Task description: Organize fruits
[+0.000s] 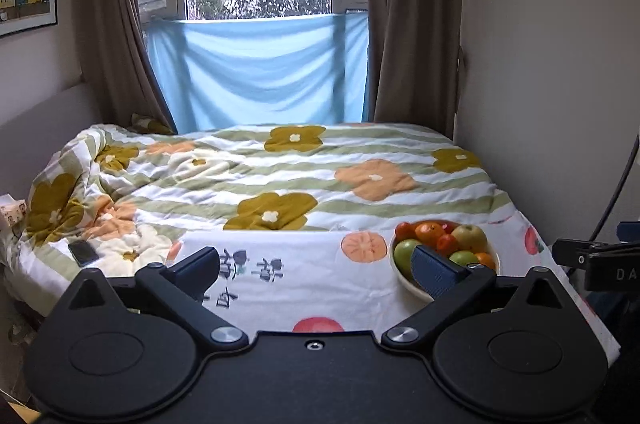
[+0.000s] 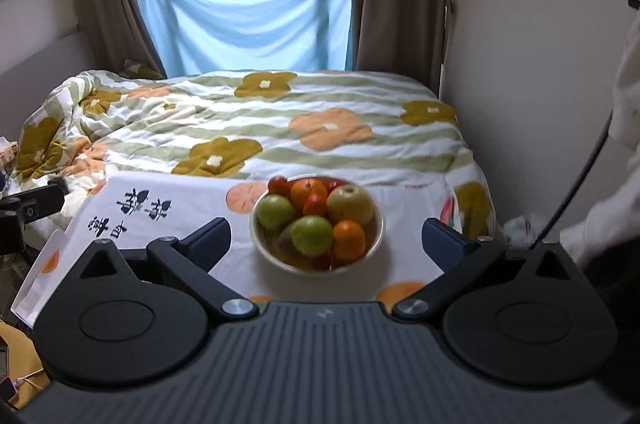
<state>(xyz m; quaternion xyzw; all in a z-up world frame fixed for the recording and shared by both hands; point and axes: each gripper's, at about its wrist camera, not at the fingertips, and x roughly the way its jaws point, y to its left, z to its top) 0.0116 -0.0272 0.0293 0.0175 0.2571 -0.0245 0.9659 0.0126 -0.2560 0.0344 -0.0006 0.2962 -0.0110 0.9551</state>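
Note:
A white bowl (image 2: 372, 248) of fruit stands on a white printed cloth (image 2: 168, 207) at the foot of the bed. It holds green apples (image 2: 311, 234), oranges (image 2: 349, 239), a yellow-green apple (image 2: 350, 204) and small red fruits (image 2: 314, 204). My right gripper (image 2: 325, 238) is open and empty, with the bowl between and just beyond its fingertips. My left gripper (image 1: 316, 266) is open and empty over the cloth, left of the bowl (image 1: 404, 278); its right finger (image 1: 434, 274) hides part of the bowl.
A flowered quilt (image 1: 280, 175) covers the bed up to the window. A dark phone (image 1: 83, 252) lies on the quilt at the left. A wall (image 2: 520, 63) runs along the bed's right side. A black cable (image 2: 576, 187) hangs at the right.

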